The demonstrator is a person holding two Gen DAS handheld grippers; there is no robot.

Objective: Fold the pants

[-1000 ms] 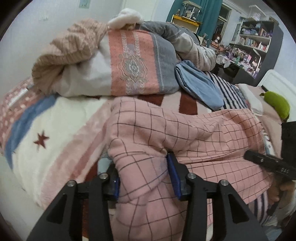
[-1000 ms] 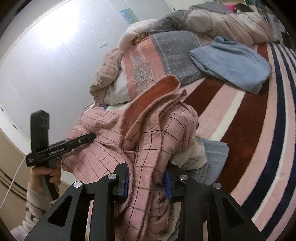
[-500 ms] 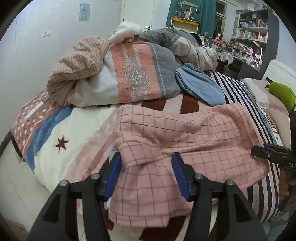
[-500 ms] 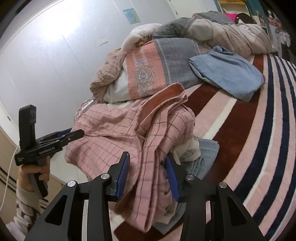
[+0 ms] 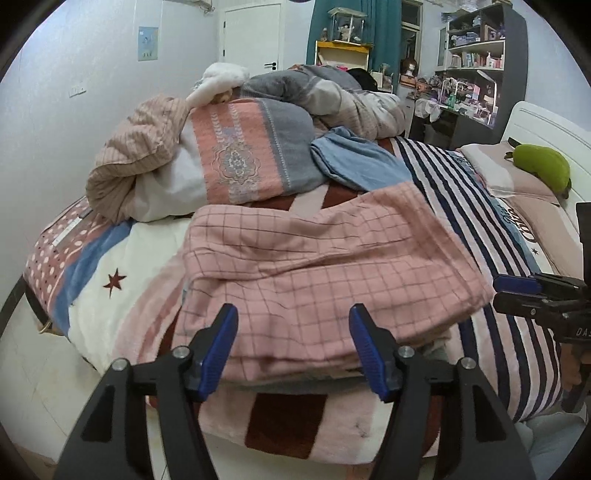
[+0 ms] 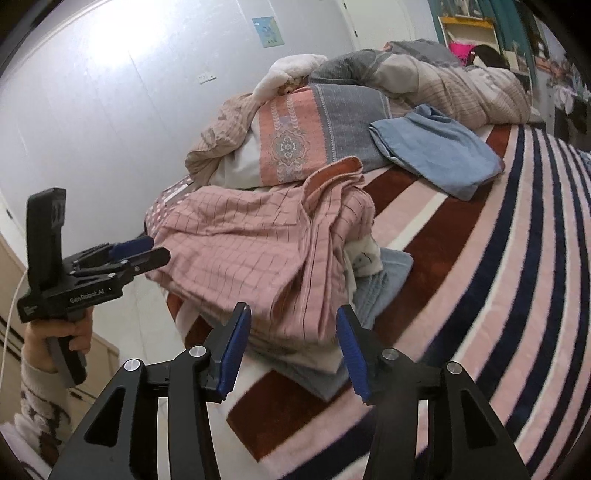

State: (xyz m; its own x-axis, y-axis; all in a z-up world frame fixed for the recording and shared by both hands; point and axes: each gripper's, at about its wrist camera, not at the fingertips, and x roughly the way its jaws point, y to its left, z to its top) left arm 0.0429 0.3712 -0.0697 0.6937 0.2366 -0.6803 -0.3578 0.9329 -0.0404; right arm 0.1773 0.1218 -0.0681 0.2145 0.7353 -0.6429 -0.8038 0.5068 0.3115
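Both grippers (image 5: 291, 347) (image 6: 293, 349) now off pants (image 5: 325, 266)

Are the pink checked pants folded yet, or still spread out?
Folded. The pink checked pants lie doubled in layers on the bed, stacked edges showing at the near side; both tools are open and off them.

This is a bedroom in a home. A big bed (image 5: 476, 206) with a striped blanket fills the near part of the room. Rolled-up quilts (image 5: 229, 162) are piled on its far side. A white door (image 5: 253, 37) and a teal curtain (image 5: 384, 33) are far off. Full shelves (image 5: 476, 55) stand at the far right.
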